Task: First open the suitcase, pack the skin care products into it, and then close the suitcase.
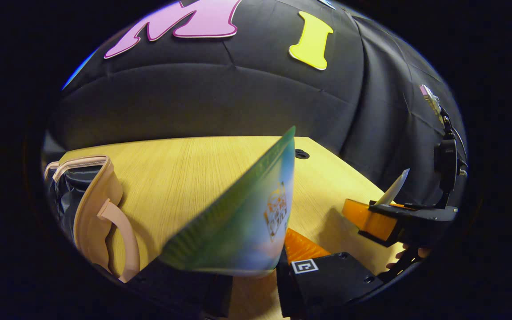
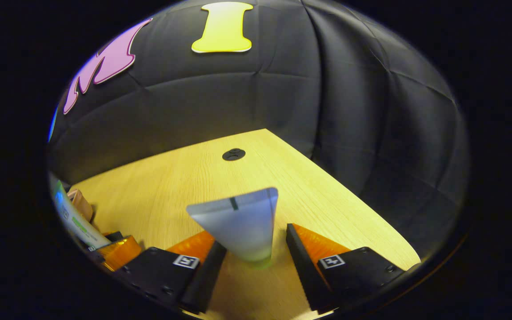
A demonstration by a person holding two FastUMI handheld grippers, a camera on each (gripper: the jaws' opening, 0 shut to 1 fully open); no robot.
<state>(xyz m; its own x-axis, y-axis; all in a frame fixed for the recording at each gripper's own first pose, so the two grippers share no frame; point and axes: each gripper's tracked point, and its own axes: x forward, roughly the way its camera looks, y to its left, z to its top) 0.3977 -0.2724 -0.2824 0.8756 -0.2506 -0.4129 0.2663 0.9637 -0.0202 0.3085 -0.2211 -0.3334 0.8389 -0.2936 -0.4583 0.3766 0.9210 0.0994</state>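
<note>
Two tubes are clamped, the green tube (image 1: 242, 222) in the left gripper (image 1: 256, 271), the pale tube (image 2: 240, 224) in the right gripper (image 2: 251, 262); either could be dropped short of the suitcase (image 1: 91, 209), left of the left gripper, if grip is relaxed.

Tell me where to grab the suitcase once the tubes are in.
Probably its handle: it arches off the suitcase wall facing the table, leaving a gap for one claw finger. Come from that table side.

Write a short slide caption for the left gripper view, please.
Left gripper holds a green-blue tube above the wooden table, open suitcase nearby.
</note>
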